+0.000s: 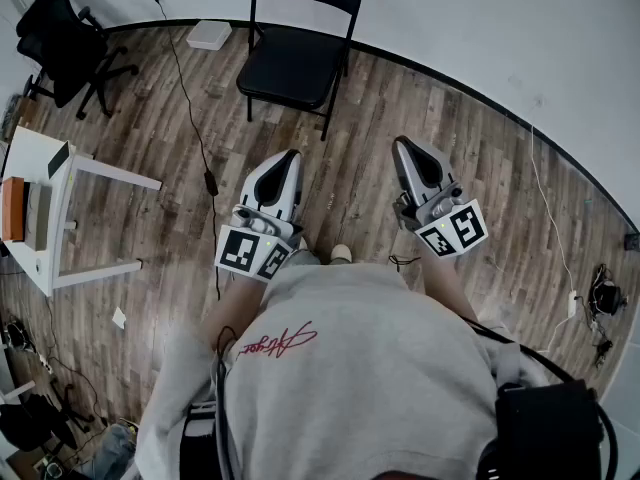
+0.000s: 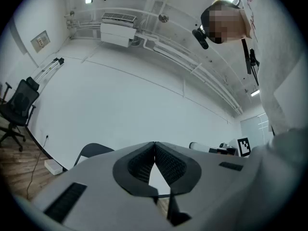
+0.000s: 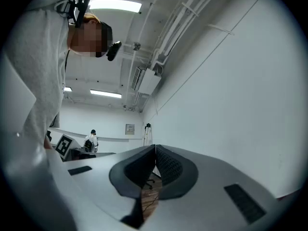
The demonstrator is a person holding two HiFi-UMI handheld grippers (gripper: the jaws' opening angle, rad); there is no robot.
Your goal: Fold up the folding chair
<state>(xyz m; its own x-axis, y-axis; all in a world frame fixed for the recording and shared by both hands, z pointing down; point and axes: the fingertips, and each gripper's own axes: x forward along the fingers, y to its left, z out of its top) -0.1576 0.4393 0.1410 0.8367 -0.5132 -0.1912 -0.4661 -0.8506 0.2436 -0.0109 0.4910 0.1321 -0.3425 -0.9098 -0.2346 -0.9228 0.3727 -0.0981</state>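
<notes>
A black folding chair [image 1: 297, 48] stands unfolded on the wood floor against the far wall, seat facing me. In the head view my left gripper [image 1: 290, 155] and right gripper [image 1: 403, 144] are held side by side in front of my body, well short of the chair, both pointing toward it. Both are shut with nothing between the jaws. In the left gripper view the chair's backrest [image 2: 91, 150] peeks over the gripper body at lower left, and the left gripper [image 2: 154, 144] has its tips together. The right gripper [image 3: 155, 148] looks along the white wall, tips closed.
A white table [image 1: 45, 208] stands at the left with an orange-brown box [image 1: 12, 209] on it. A black office chair [image 1: 65, 48] sits in the far left corner. A cable [image 1: 195, 128] runs across the floor from a white box [image 1: 209, 34] by the wall. More cables lie at the right.
</notes>
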